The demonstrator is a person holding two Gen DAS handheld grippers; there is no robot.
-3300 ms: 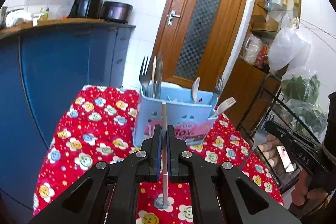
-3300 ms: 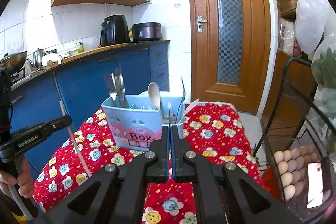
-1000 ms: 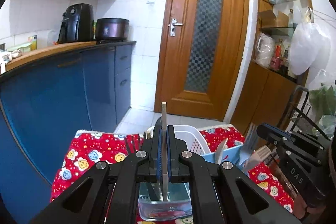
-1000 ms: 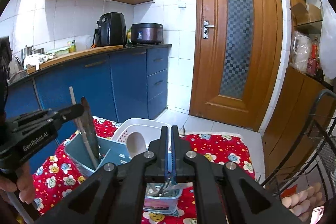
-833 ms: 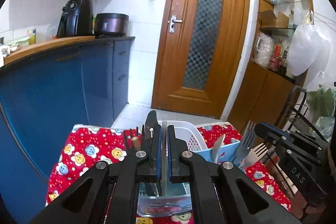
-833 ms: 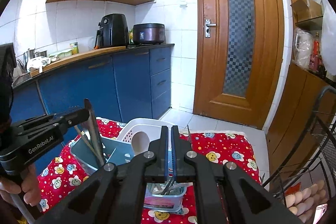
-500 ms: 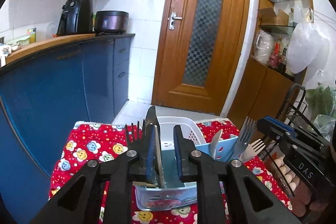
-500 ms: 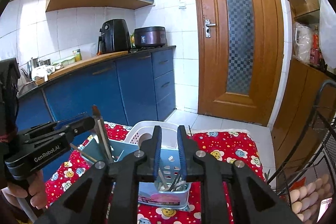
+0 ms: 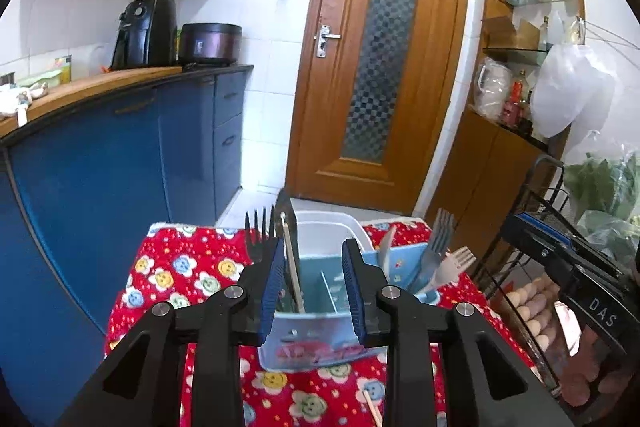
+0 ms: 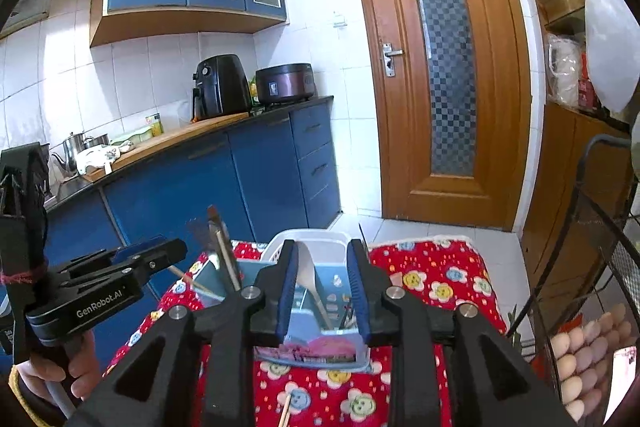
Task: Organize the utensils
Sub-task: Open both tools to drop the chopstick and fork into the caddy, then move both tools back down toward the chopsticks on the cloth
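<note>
Table (image 9: 132, 291), red flowered cloth (image 9: 176, 271) over the whole top.
On the cloth: one pale blue caddy (image 9: 316, 347) holding cutlery, upright near the middle; a white basket (image 9: 320, 223) just behind it, touching or not unclear; one wooden stick (image 9: 372, 407) lying flat near the front edge.

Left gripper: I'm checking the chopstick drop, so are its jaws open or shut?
Open. The left gripper has just been opening; its blue pads stand apart, and the chopstick leans free in the caddy.
</note>
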